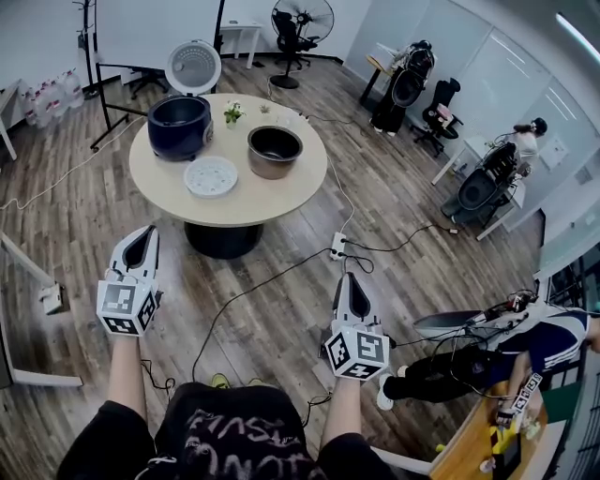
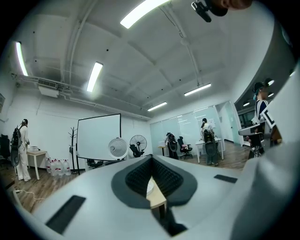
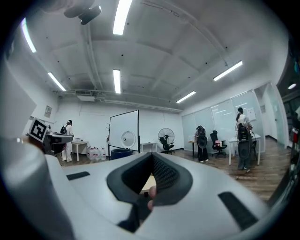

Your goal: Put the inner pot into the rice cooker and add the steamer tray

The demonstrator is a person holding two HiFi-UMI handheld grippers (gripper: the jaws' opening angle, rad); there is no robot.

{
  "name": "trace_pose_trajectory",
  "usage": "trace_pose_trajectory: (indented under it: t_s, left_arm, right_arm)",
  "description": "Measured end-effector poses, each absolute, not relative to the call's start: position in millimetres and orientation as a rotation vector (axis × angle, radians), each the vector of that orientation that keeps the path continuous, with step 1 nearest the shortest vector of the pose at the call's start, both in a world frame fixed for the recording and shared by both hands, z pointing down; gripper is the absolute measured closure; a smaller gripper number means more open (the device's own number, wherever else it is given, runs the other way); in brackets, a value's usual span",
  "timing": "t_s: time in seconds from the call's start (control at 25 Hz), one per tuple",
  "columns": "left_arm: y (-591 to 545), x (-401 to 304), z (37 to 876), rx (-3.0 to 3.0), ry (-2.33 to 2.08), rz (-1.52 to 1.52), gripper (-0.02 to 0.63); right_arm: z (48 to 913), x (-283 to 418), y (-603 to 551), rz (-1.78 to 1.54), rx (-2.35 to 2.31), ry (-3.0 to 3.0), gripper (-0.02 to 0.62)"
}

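Note:
On the round table [image 1: 281, 192] ahead stand a dark blue rice cooker [image 1: 178, 125] with its white lid raised, a brown inner pot [image 1: 274, 150] to its right, and a white perforated steamer tray [image 1: 211, 175] lying flat in front. My left gripper [image 1: 142, 240] and right gripper [image 1: 352, 283] are held level over the floor, well short of the table, both shut and empty. In the left gripper view the jaws [image 2: 151, 177] are closed, with the table edge showing behind them. The right gripper view shows its closed jaws [image 3: 151, 174] and the cooker [image 3: 121, 152] far off.
A power strip [image 1: 338, 246] and cables lie on the wooden floor between me and the table. A small plant [image 1: 232, 113] stands on the table. A fan [image 1: 302, 19], a whiteboard [image 3: 123, 130], desks, chairs and people ring the room.

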State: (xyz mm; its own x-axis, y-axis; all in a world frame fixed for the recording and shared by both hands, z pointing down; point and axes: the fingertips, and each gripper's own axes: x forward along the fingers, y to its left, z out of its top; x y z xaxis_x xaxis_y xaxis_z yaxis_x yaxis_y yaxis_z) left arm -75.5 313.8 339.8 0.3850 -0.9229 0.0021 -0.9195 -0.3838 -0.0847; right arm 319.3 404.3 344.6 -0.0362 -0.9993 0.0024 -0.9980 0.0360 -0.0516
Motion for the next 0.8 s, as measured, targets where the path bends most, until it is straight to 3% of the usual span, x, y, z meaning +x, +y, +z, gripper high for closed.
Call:
trace_pose_trajectory:
  t_s: [0.16,0.28,0.6,0.8]
  left_arm:
    - [312.9,-78.2,333.7,-2.525,1.701,-0.082,0.597]
    - [310.1,-79.4,334.4,-2.540,1.700,-0.065,0.568]
    - [305.0,-80.8,336.2,-2.606,1.668,-0.043,0.360]
    - [305.0,-75.0,339.7,-2.612,1.649,-0.058,0.309]
  right_arm:
    - [343.0,313.6,400.5,-0.077,-2.133,2.239,0.586]
    - [341.5,311.4,398.4,-0.078,-2.118,2.241,0.543]
    - [339.7,295.3,394.1,-0.034,-2.108,2.302,0.320]
    - [346.7,294.0,389.4,-0.045,-2.097,2.342,0.227]
